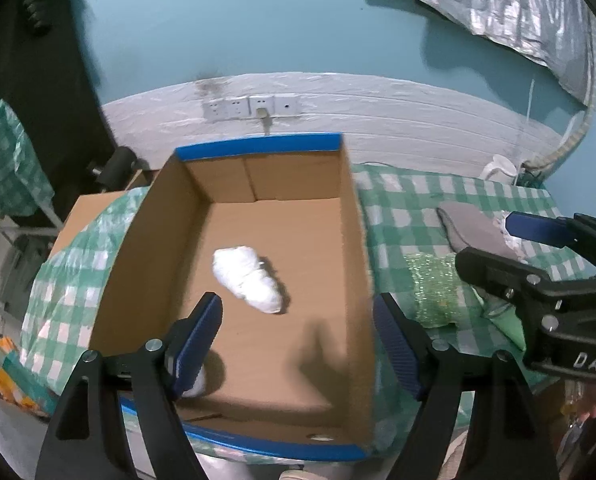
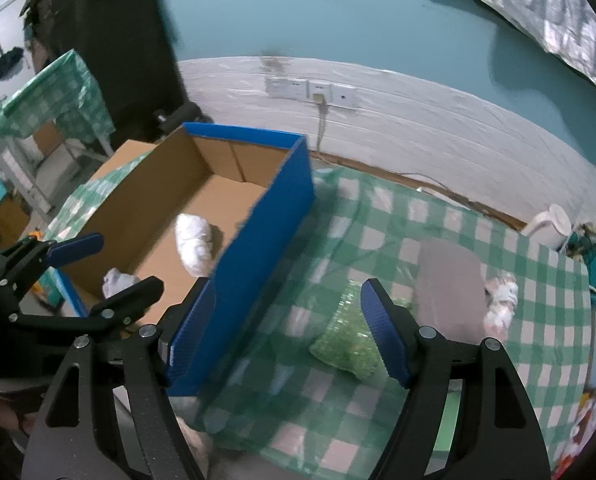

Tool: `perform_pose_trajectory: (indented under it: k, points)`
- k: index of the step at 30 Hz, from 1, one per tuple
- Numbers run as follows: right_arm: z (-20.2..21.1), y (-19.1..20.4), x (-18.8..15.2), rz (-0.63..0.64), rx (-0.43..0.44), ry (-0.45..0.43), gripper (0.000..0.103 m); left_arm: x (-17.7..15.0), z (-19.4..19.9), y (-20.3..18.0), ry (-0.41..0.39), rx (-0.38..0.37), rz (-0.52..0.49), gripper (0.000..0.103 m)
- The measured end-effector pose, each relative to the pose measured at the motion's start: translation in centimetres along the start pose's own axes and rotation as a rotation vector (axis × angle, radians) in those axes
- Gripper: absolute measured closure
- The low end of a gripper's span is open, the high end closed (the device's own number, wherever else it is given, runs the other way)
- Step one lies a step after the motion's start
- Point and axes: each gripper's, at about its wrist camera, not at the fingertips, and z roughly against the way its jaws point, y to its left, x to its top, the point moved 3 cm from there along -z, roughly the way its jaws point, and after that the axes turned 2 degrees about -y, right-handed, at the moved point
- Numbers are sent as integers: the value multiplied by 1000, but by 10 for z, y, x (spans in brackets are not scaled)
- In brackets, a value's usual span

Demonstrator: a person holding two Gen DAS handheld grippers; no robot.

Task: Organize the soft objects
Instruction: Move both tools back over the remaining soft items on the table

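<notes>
Over on the green checked tablecloth (image 2: 378, 216), both the left gripper (image 1: 298, 344) and right gripper (image 2: 287, 332) are spread wide with nothing held, two white bundles (image 1: 245, 278) sit in the cardboard box (image 1: 153, 216), and the green sponge (image 2: 350, 340) lies just right of it.

A teal wall (image 1: 257, 32) rises above a white lower band (image 1: 398, 120) that carries a row of sockets (image 1: 251, 107), one with a plug in it. A silver foil sheet (image 1: 510, 12) hangs at upper right. A dark cabinet (image 2: 109, 40) stands at left.
</notes>
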Motion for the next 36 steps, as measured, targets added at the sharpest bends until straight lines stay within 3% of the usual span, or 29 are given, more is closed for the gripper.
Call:
perform_pose_trajectory:
  k: [21, 36]
  points:
    - [42, -90, -30, -125, -89, -42, 27, 4, -10, -61, 17, -25, -91, 24]
    - [47, -138, -46, -209, -131, -40, 27, 5, -18, -101, 16, -22, -166, 23]
